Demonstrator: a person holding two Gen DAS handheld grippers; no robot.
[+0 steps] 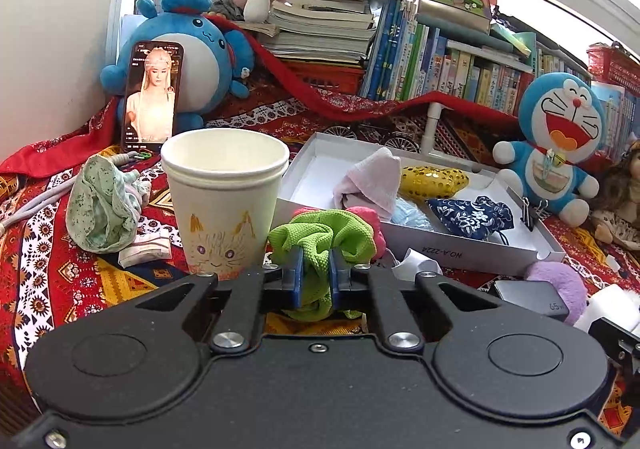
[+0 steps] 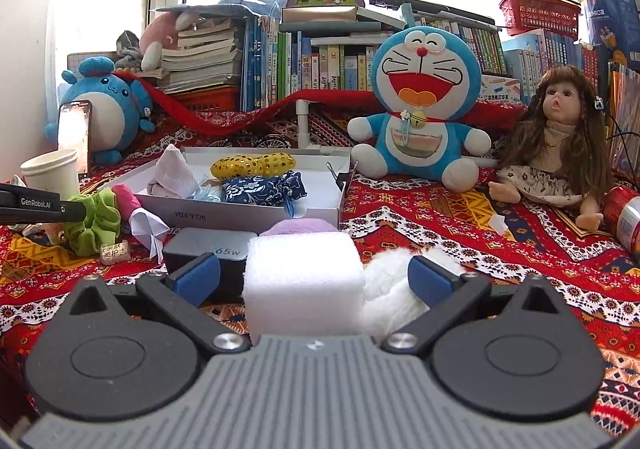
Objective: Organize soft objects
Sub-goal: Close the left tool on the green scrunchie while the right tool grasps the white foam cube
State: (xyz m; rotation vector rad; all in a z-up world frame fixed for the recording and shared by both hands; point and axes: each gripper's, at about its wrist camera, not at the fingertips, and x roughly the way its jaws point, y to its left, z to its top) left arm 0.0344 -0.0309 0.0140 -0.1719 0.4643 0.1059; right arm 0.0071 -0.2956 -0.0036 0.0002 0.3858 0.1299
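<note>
My left gripper (image 1: pixel 316 261) is shut on a green scrunchie (image 1: pixel 320 237), low over the patterned cloth just in front of the white box (image 1: pixel 460 253). The box holds a pink cloth (image 1: pixel 372 181), a yellow sequin pouch (image 1: pixel 432 179) and a blue floral pouch (image 1: pixel 468 217). In the right wrist view my right gripper (image 2: pixel 314 275) stands open, and a white foam block (image 2: pixel 304 289) sits between its fingers without either pad pressing on it. A white furry piece (image 2: pixel 388 289) lies beside the block, with a purple soft lump (image 2: pixel 304 227) behind it.
A paper cup (image 1: pixel 224 201) stands left of the scrunchie, with a green floral cloth (image 1: pixel 104 205) and a propped phone (image 1: pixel 154 93) beyond. A dark charger (image 2: pixel 208 249) lies by the foam. A blue cat plush (image 2: pixel 420 101), a doll (image 2: pixel 560 141) and shelved books stand behind.
</note>
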